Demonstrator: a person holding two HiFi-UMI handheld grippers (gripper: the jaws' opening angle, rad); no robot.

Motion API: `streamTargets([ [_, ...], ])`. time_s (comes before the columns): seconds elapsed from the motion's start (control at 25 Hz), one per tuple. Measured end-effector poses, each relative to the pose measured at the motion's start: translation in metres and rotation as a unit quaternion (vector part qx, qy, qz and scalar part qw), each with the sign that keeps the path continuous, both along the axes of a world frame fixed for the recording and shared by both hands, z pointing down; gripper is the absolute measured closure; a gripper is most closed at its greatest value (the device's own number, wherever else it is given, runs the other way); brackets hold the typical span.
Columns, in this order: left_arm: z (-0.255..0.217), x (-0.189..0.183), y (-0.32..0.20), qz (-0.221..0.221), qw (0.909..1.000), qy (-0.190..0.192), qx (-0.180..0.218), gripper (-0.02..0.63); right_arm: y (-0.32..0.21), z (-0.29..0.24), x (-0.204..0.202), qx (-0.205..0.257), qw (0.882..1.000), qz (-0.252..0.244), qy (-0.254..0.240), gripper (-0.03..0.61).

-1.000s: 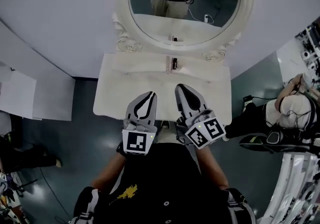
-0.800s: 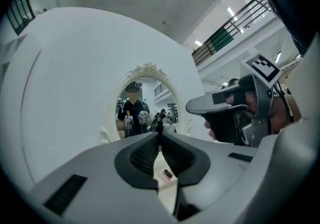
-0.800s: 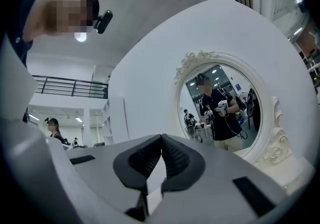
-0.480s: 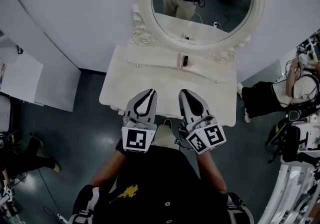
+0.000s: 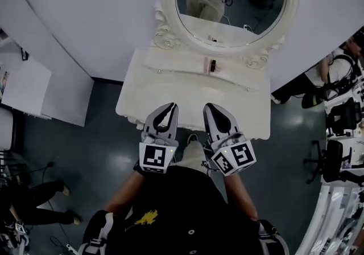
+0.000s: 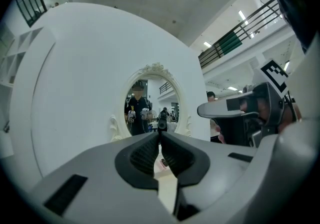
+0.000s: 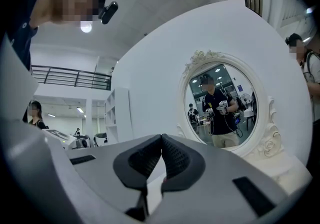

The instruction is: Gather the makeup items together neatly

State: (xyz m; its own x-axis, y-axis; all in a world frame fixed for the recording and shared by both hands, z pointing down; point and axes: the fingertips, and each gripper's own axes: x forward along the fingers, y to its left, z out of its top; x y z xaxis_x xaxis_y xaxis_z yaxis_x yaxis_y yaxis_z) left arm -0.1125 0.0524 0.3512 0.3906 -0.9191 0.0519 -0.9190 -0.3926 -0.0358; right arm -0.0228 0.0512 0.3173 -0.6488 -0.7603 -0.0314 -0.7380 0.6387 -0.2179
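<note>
**Both hand-held grippers closed and empty at the counter's near edge**

Compared with a second ago, we see the white counter (image 5: pixel 148 97) and its oval mirror (image 5: pixel 239 17) shifted toward 3 o'clock in the head view. The left hand-held gripper (image 5: pixel 170 106) and right hand-held gripper (image 5: pixel 208 107) stay side by side at the near edge, jaws together on nothing. The small dark makeup item (image 5: pixel 212 66) stands on the raised back ledge under the mirror, at 12 o'clock from the right hand-held gripper and well apart from both.
</note>
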Motion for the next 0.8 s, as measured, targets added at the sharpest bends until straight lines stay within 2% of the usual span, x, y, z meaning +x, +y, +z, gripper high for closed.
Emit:
streamTargets([
  [0.8,0.005,-0.011,0.028,0.019,0.9997,0.015,0.002,0.588,0.036,0.006,-0.002,-0.002,0.999,0.028,0.034,0.565],
])
